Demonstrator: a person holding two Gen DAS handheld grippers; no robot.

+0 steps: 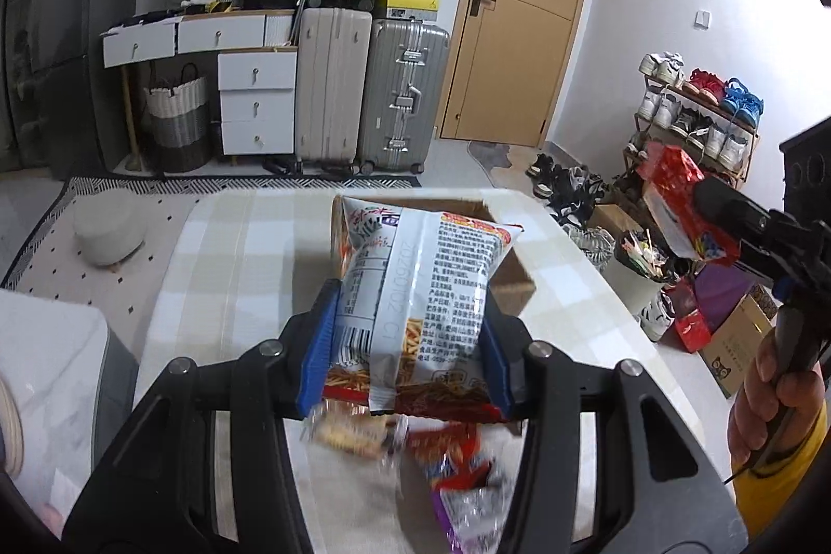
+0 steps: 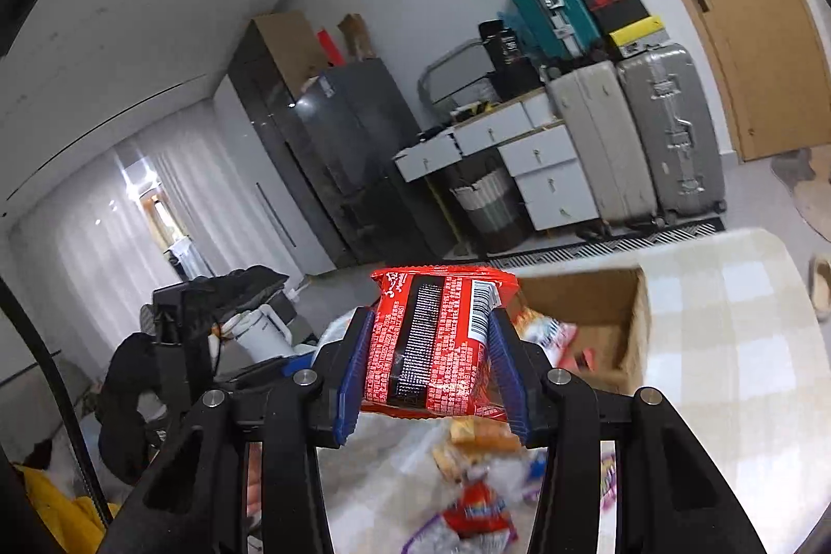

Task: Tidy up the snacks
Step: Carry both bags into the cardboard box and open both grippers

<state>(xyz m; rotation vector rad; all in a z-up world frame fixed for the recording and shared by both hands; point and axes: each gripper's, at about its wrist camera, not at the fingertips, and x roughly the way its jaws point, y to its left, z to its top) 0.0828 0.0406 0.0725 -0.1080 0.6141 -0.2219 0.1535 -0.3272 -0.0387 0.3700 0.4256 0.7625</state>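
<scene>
My left gripper (image 1: 410, 320) is shut on a white and red snack bag (image 1: 420, 279), held above the table with its printed back facing the camera. Just beyond it stands an open cardboard box (image 1: 511, 289). My right gripper (image 2: 428, 364) is shut on a red snack packet (image 2: 436, 341), lifted over the table; the same packet (image 1: 675, 196) shows at the right of the left wrist view. The cardboard box (image 2: 613, 310) lies ahead and to the right, with some packets inside. Several loose snack packets (image 1: 446, 465) lie blurred on the table below both grippers.
The table wears a checked cream cloth (image 1: 249, 253). A person's hand (image 1: 779, 403) grips the right tool's handle. Suitcases (image 1: 400, 97), white drawers (image 1: 254, 102), a door (image 1: 519, 14) and a shoe rack (image 1: 696, 112) line the room's far side. A dark fridge (image 2: 343, 149) stands at the back.
</scene>
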